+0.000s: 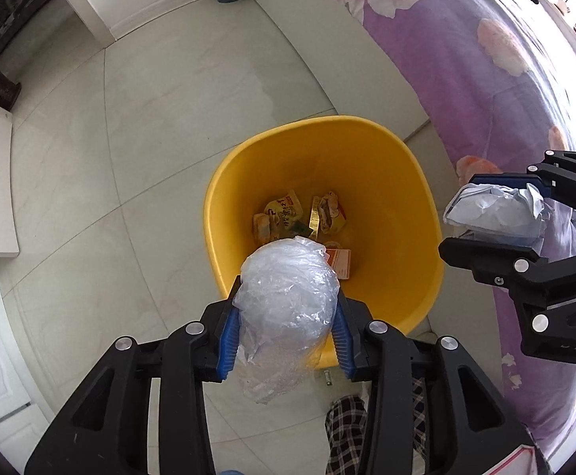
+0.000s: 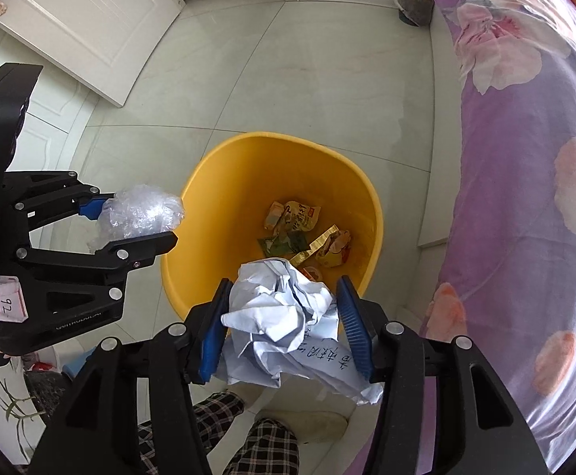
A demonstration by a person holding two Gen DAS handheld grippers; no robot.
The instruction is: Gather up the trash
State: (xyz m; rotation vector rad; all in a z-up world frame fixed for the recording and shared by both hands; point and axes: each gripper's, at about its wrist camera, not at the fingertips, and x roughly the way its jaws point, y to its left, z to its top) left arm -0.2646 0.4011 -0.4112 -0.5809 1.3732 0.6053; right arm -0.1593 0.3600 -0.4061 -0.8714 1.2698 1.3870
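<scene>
- Jaws of the left gripper (image 1: pixel 286 316) clasp a crumpled clear plastic bag (image 1: pixel 288 308) above the near rim of the yellow bin (image 1: pixel 402 206).
- Jaws of the right gripper (image 2: pixel 284 328) hold a crumpled paper ball (image 2: pixel 284 312), also over the bin's near rim.
- Snack wrappers (image 2: pixel 299 233) lie on the bin's bottom.
- Right of the bin runs a purple floral bed (image 2: pixel 525 158); beyond it, a dark basket (image 2: pixel 414 2) sits on the floor.

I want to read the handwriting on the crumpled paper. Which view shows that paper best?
The right wrist view: the crumpled paper fills the foreground with handwriting visible. The left wrist view shows it small, at the right edge, partly hidden by the right gripper, no writing legible.
</scene>
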